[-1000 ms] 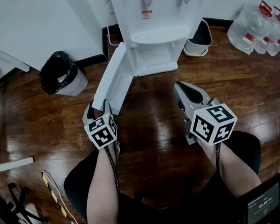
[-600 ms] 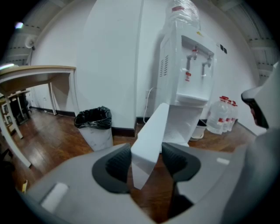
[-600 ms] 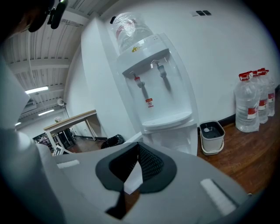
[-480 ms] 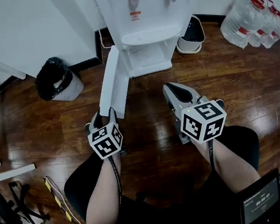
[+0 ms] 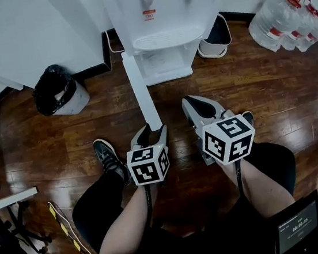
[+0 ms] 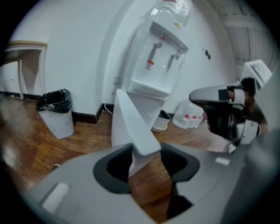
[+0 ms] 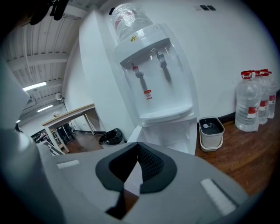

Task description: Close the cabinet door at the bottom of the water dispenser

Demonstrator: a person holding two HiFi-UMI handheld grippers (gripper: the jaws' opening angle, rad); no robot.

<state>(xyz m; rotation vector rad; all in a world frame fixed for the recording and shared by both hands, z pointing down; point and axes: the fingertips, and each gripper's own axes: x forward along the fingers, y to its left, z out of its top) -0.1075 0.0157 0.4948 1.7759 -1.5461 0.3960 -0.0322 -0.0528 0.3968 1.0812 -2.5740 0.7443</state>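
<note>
The white water dispenser [image 5: 161, 13] stands against the wall, also seen in the left gripper view [image 6: 153, 74] and the right gripper view [image 7: 162, 87]. Its bottom cabinet door [image 5: 139, 85] hangs open and sticks straight out towards me. My left gripper [image 5: 152, 129] has the door's free edge [image 6: 131, 127] between its jaws. The jaws are closing and the pads look to touch both faces of the door. My right gripper [image 5: 190, 99] hovers to the right of the door, shut and empty [image 7: 138, 146].
A bin with a black bag [image 5: 55, 90] sits left of the dispenser. A small white bucket [image 5: 216, 34] stands at its right, with several water bottles [image 5: 284, 20] farther right. My shoe [image 5: 105, 154] rests on the wood floor by the left gripper.
My left gripper has moved right with the door's free edge. The door has swung from slanting left to pointing straight out. The right gripper has stayed put.
</note>
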